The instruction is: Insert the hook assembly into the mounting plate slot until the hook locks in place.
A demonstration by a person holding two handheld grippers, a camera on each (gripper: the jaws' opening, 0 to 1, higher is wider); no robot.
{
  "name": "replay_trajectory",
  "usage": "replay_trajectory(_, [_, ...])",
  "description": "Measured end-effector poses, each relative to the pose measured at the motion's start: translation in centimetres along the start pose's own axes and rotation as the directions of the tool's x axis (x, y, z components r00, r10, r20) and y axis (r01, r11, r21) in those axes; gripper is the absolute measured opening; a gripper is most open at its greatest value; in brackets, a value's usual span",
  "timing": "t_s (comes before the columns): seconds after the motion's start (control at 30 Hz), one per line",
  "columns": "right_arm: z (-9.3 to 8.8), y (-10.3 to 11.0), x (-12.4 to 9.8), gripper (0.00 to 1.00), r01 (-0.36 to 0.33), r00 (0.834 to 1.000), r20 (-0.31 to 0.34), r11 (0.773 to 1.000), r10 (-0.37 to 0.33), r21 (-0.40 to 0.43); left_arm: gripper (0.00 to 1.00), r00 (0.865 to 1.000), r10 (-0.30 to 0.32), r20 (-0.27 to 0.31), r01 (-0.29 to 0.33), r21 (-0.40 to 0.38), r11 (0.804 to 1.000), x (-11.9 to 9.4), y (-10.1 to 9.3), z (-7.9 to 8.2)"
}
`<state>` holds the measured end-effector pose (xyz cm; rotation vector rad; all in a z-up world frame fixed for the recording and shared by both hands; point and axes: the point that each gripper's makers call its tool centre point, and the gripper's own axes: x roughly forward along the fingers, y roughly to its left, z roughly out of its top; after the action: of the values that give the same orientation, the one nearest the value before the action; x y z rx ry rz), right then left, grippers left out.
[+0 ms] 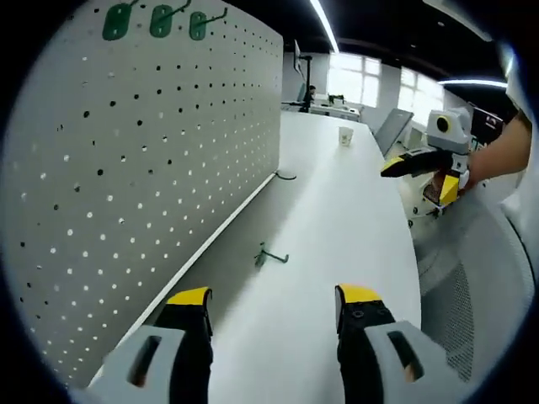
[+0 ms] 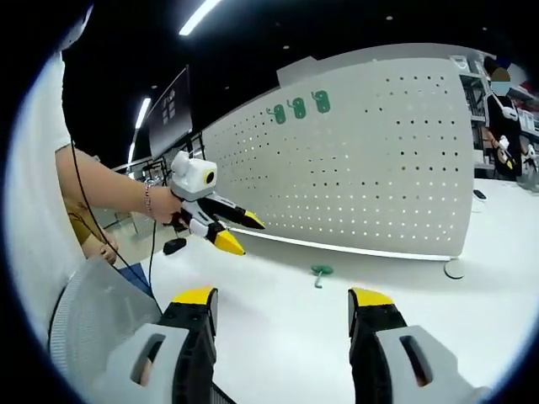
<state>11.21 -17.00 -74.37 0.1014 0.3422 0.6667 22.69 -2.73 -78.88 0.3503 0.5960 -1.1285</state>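
Note:
A small green hook assembly point(image 1: 271, 255) lies loose on the white table point(image 1: 337, 219), close to the foot of the white pegboard point(image 1: 143, 160). Three green hooks point(image 1: 160, 18) hang near the board's top. My left gripper point(image 1: 274, 296) is open and empty, a short way back from the loose hook. At the right, a hand holds my right gripper point(image 1: 421, 177) in the air, apart from the hook. In the right gripper view the loose hook point(image 2: 320, 271) lies ahead of my open right gripper point(image 2: 283, 296), and the left gripper point(image 2: 242, 236) hovers open at the left.
A thin dark wire piece point(image 1: 285, 176) lies by the pegboard base, and a paper cup point(image 1: 345, 135) stands far down the table. A round white disc point(image 2: 455, 268) and a black object point(image 2: 175, 245) rest on the table. A mesh chair point(image 2: 93, 311) stands beside it.

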Motion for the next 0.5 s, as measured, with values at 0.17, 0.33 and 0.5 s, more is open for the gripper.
replay_trajectory(0.17, [-0.4,0.0,0.0,0.62,0.000,1.000,-0.016,1.000,0.000,0.019,0.61,1.000,-0.020,-0.020,0.021,0.011,1.000,0.9,0.0,-0.1])
replay_trajectory(0.33, [-0.6,0.1,0.0,0.66,-0.002,1.000,-0.028,1.000,0.003,0.029,0.61,0.998,-0.039,-0.042,0.040,0.028,0.999,2.1,0.2,-0.2])
replay_trajectory(0.5, [-0.5,0.2,-0.1,0.66,-0.007,1.000,-0.023,1.000,0.008,0.025,0.61,0.996,-0.058,-0.065,0.061,0.042,0.997,3.2,0.3,-0.2])
